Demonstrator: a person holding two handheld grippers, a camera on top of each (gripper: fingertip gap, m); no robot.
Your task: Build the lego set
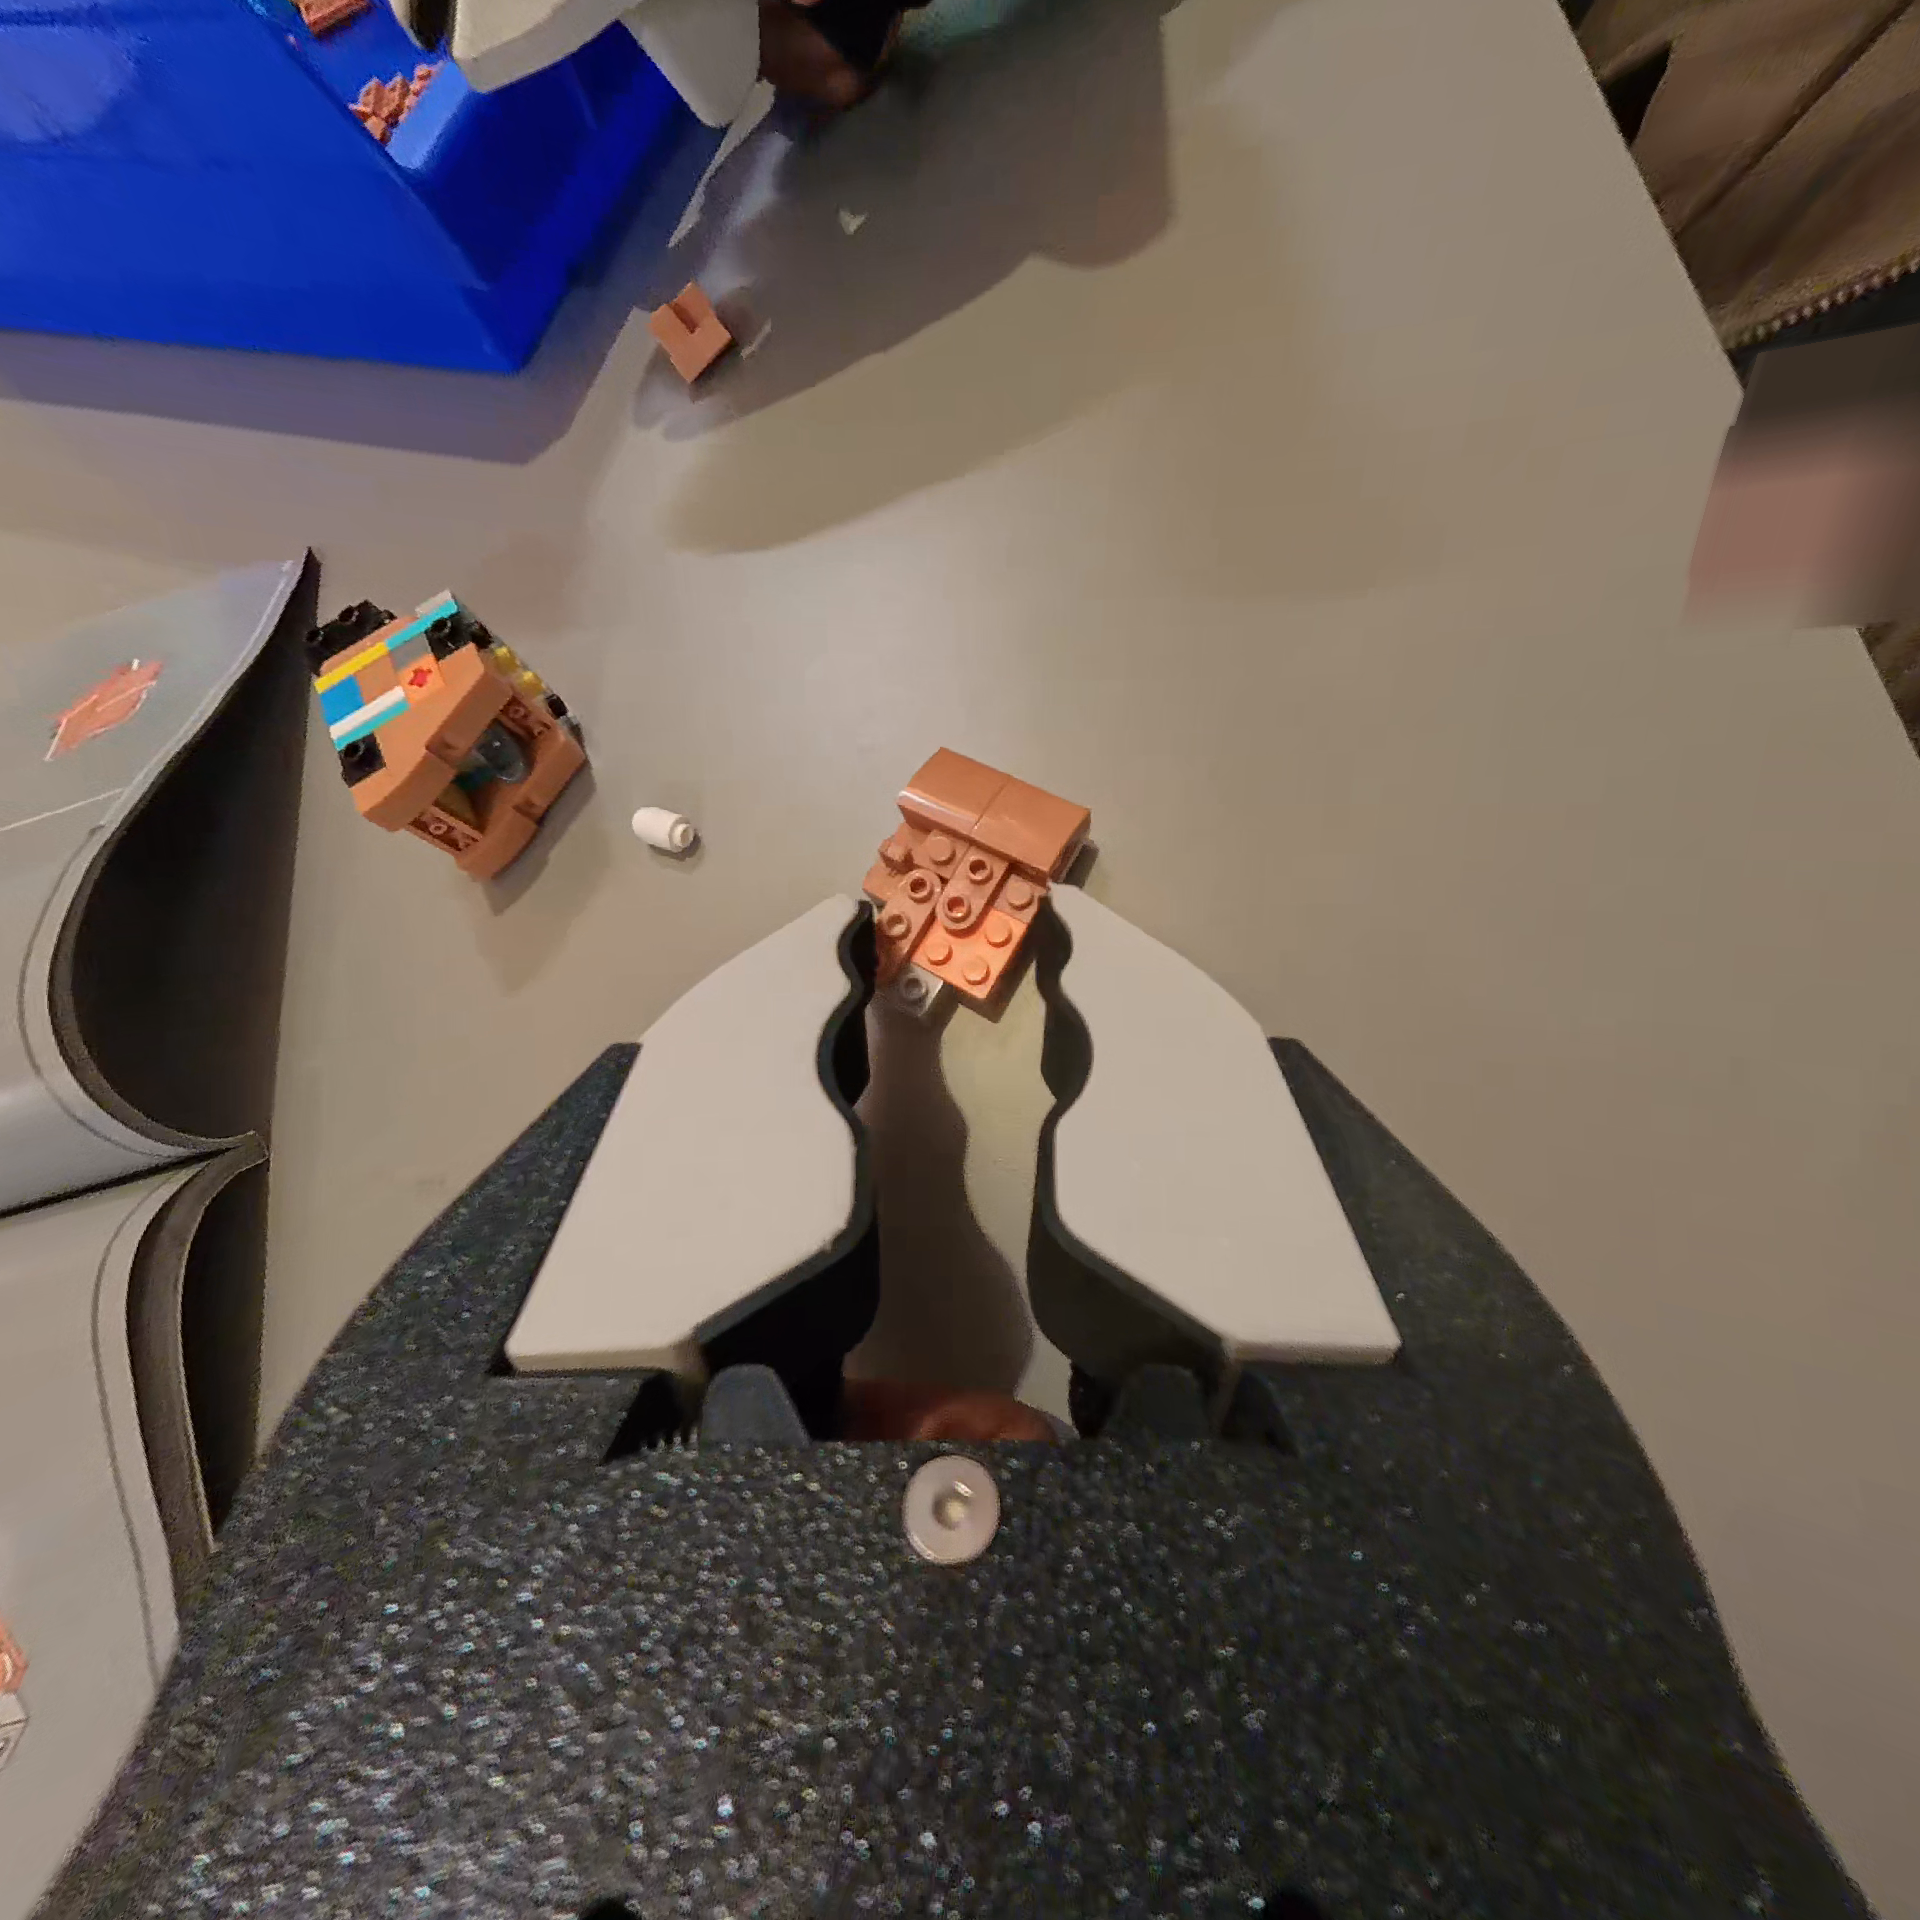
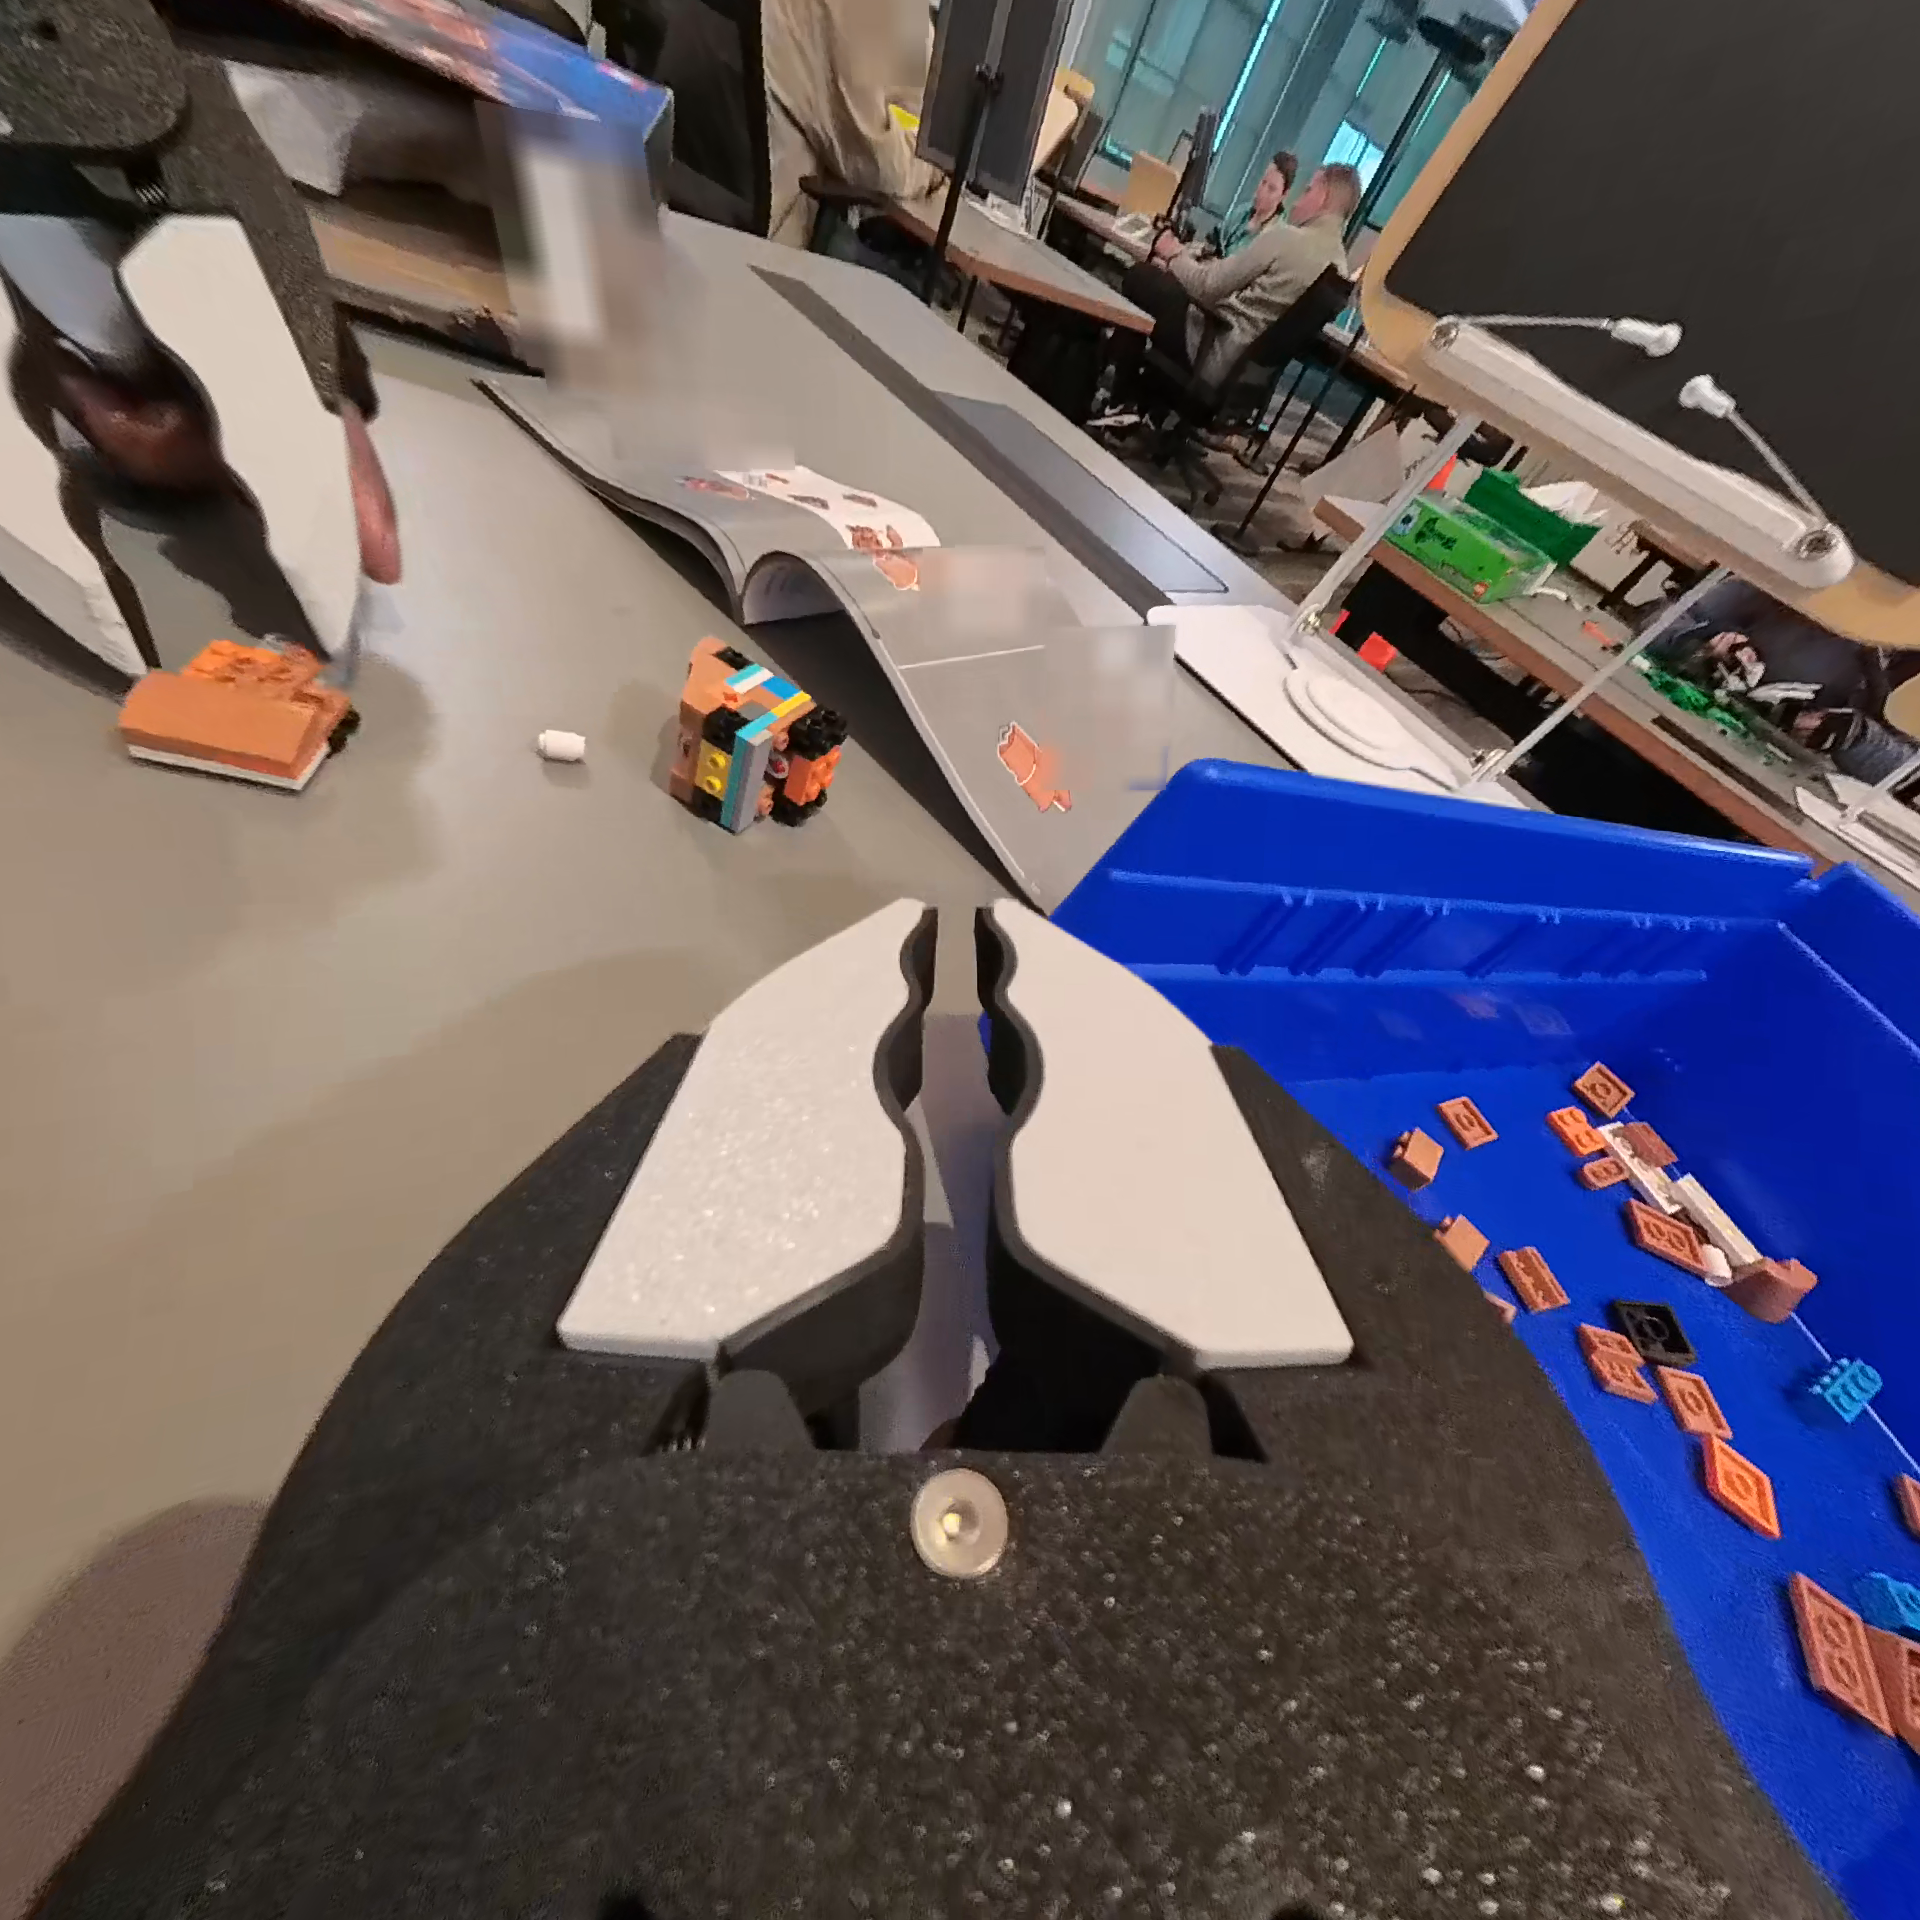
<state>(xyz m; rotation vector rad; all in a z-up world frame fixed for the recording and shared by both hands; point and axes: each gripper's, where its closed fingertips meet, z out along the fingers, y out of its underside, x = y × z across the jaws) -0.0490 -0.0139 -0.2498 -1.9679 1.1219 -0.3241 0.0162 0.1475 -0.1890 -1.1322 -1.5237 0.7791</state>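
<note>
left claw [image 1: 951,914]: clamped on brown brick piece [image 1: 971,878], frame centre
right claw [image 2: 956,920]: nearly together, holding nothing
booklet [image 2: 935,665]: print blurred, unreadable
blue bin [image 2: 1455,935]: right, unmarked

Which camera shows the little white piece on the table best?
The left wrist view. There the little white piece lies sharp and close on the bare gray table, between the colorful block model and the brown assembly. In the right wrist view it is farther off, smaller and slightly blurred.
</note>
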